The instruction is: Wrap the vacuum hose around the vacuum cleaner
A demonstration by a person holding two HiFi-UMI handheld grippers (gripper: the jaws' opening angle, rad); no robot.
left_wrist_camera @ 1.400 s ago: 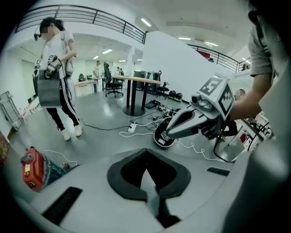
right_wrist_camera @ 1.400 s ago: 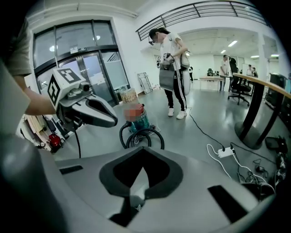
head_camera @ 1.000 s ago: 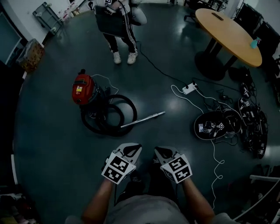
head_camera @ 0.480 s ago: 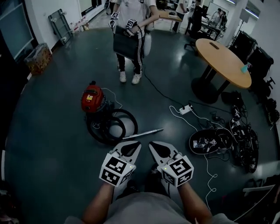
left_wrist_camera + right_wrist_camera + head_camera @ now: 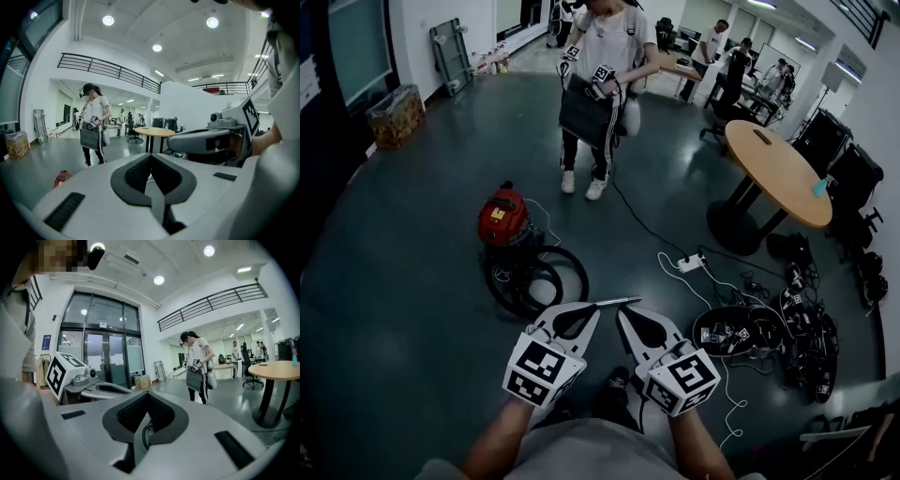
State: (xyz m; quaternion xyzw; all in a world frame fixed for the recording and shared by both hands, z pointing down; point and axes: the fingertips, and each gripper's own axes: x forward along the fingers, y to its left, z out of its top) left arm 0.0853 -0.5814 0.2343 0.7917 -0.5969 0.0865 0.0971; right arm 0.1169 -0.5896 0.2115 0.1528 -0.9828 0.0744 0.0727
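Vacuum cleaner: stands on the floor, well ahead of both grippers
Hose: coiled against the cleaner's near side; whether it circles the body, unclear
Left gripper: jaws together, empty; held clear of the hose
Right gripper: jaws together, empty; just beside the left

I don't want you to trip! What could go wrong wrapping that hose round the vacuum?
1. The hose lies in loose loops by the vacuum, its wand sticking out: you might step on it.
2. Cables and a power strip lie nearby: feet could catch them.
3. A person stands behind the vacuum: a swung wand might hit them.
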